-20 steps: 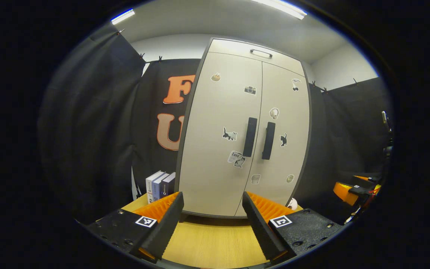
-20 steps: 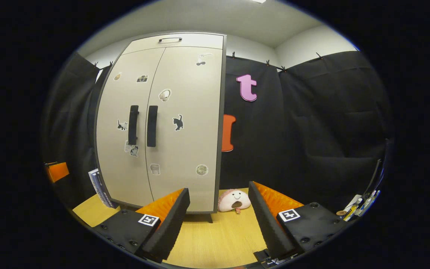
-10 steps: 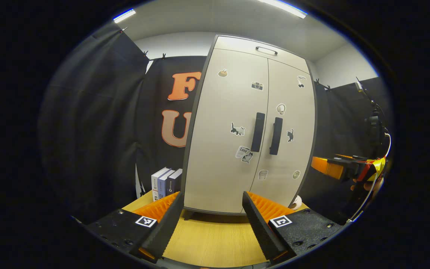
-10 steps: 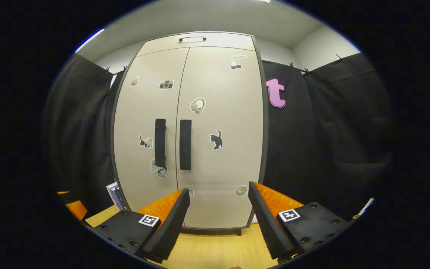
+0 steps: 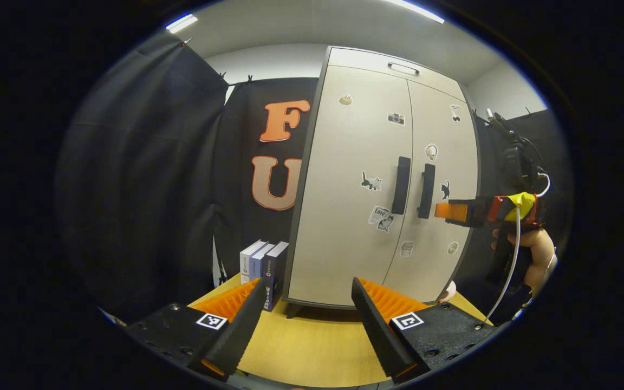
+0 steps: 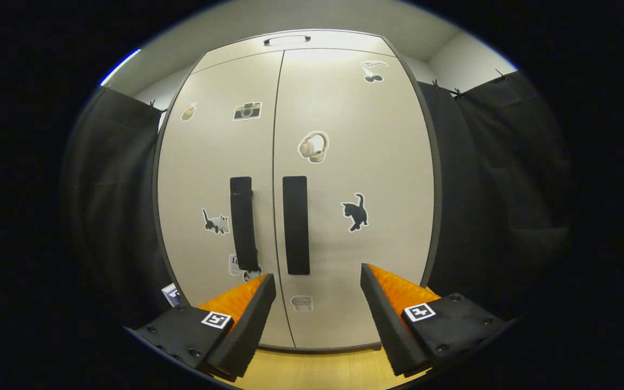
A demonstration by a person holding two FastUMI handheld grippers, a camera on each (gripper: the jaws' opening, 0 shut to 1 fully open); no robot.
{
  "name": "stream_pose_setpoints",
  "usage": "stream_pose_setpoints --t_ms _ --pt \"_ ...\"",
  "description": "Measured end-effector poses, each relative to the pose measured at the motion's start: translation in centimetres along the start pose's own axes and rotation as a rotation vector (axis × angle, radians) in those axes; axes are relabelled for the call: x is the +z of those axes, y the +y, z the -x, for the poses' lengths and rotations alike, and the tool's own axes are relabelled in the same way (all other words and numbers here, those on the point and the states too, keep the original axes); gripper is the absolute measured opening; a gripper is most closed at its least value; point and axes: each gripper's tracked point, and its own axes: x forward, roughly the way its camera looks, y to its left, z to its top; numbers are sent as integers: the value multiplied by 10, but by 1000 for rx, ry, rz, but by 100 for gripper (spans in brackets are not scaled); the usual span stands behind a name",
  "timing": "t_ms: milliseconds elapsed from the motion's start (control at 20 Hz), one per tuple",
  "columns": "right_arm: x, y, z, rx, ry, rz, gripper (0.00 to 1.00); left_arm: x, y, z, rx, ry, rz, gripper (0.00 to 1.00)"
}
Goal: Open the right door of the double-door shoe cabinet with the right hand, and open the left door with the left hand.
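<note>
1. Right gripper view: the shoe cabinet (image 6: 344, 162) stands close ahead on the wooden table (image 6: 317, 374), both doors closed.
2. The right gripper (image 6: 317, 309) has its fingers spread apart and holds nothing; it sits below the right door handle (image 6: 296, 225), not touching it.
3. The left door handle (image 6: 242, 222) stands just beside the right one, across the seam between the doors.
4. Left gripper view: the left gripper (image 5: 306, 317) is spread wide and empty, low over the table (image 5: 312, 352), apart from the cabinet (image 5: 344, 216).
5. A few books (image 5: 262, 265) stand upright just left of the cabinet.
6. A hand (image 5: 534, 254) holds the right gripper (image 5: 444, 210) near the right door handle (image 5: 427, 183).
</note>
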Motion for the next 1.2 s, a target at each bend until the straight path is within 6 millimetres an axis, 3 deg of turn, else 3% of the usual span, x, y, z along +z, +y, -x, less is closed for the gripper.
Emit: stream_pose_setpoints --t_ms 50,100,150,200,300,350,450,500,550,600,700,750,800,1000,1100,1200 --pt "3 3 -8 -5 -2 14 92 0 3 -2 7 3 5 95" --pt "5 8 -17 -1 -5 25 100 -1 7 -4 15 6 9 95" --pt "7 13 -26 1 -7 35 92 -1 10 -6 22 8 12 95" --pt "6 17 -34 4 -5 44 100 -2 14 -7 30 7 11 95" --pt "5 21 -48 4 -1 56 85 -2 20 -10 46 5 8 95" --pt "3 22 -54 1 1 60 86 -1 23 -12 54 4 8 95" --pt "-1 22 -65 -8 8 64 77 -2 27 -14 64 8 10 95" --pt "-4 21 -68 -10 17 62 63 -4 29 -16 68 10 11 95" --pt "-7 24 -73 1 27 59 67 -5 31 -16 73 14 11 95" --pt "-9 20 -76 -16 32 61 65 -7 32 -17 78 20 13 95" --pt "-9 20 -79 -23 24 70 49 -8 34 -17 86 24 20 95" --pt "-8 19 -81 -26 18 74 50 -8 34 -17 89 25 22 95" --pt "-8 19 -81 -27 20 77 44 -9 34 -17 88 26 23 95" --pt "-9 19 -81 -17 34 50 47 -7 33 -13 90 23 21 95" --pt "-10 19 -80 -18 41 41 36 -4 33 -10 91 18 21 95" --pt "-11 18 -79 -26 49 34 37 -3 33 -4 95 14 17 95"
